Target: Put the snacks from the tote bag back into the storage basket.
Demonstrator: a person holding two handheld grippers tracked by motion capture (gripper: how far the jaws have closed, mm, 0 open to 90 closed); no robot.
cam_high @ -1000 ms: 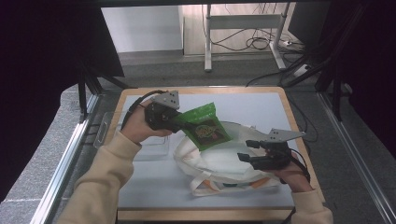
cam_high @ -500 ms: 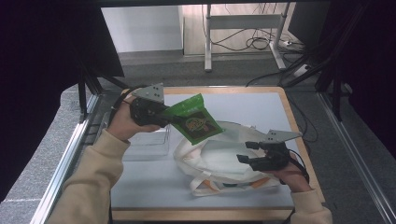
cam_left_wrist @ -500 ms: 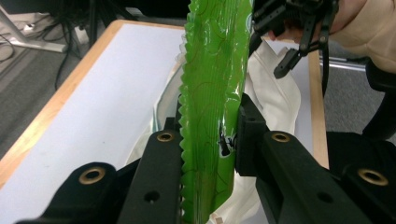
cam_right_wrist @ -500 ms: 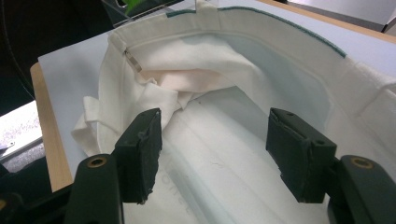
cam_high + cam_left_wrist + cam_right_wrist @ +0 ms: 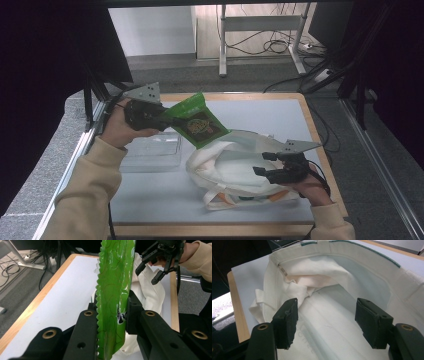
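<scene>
My left gripper [image 5: 166, 116] is shut on one end of a green snack bag [image 5: 198, 123] and holds it in the air above the table's left half. In the left gripper view the green snack bag [image 5: 113, 287] stands edge-on, pinched between the left gripper's [image 5: 112, 313] jaws. A white cloth tote bag [image 5: 227, 167] lies on the table at centre right, mouth open. My right gripper [image 5: 264, 164] hovers over it, open. In the right gripper view the right gripper [image 5: 325, 312] has wide-apart jaws with nothing between them, facing the tote bag's opening [image 5: 337, 272].
A clear plastic container [image 5: 152, 150] sits on the white tabletop [image 5: 260, 112] under my left hand. The table has a wooden rim [image 5: 312, 130]. Cables and a desk frame lie on the floor beyond the far edge. The other gripper [image 5: 147, 275] shows above the tote bag [image 5: 150, 293].
My left gripper has carried the green snack bag left and a little up, away from the tote bag. The right gripper has stayed over the tote bag.
</scene>
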